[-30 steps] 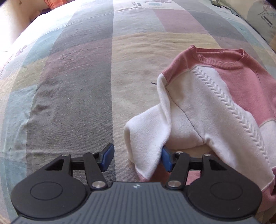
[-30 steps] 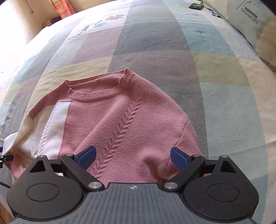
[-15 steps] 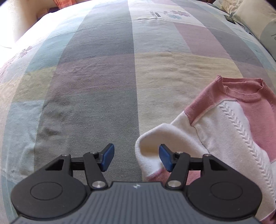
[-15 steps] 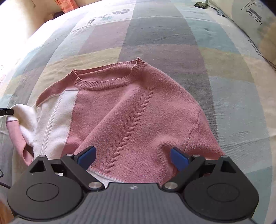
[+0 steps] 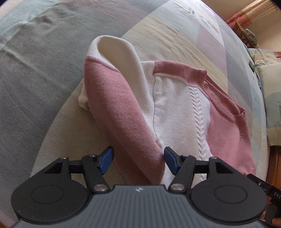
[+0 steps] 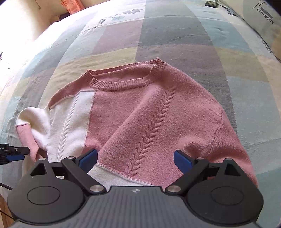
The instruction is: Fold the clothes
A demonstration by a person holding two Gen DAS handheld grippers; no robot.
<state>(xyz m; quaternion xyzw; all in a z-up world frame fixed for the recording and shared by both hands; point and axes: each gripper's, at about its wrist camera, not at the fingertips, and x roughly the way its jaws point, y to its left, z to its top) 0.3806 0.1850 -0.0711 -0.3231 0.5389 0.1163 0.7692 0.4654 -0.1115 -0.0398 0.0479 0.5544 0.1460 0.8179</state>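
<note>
Now we fold sleeve point(image 5: 123, 112) inward over pink-and-white knit sweater point(image 6: 140, 112), lying mid-bed on patchwork bedspread point(image 6: 175, 40). Left gripper point(image 5: 137, 160) jaws opening, sleeve cuff between pads, unpinched. Right gripper point(image 6: 135, 158) wide open over hem, holding nothing. We release, smooth flat.

Reading "DREAMCITY" twice on the pillow point(image 6: 263, 15) at upper right of the right wrist view; showing letters "DAS" on a black part point(image 5: 274, 193) at lower right of the left wrist view.

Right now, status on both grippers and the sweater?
Left gripper opening, sleeve between pads. Right gripper open above sweater. Nothing in the way.
</note>
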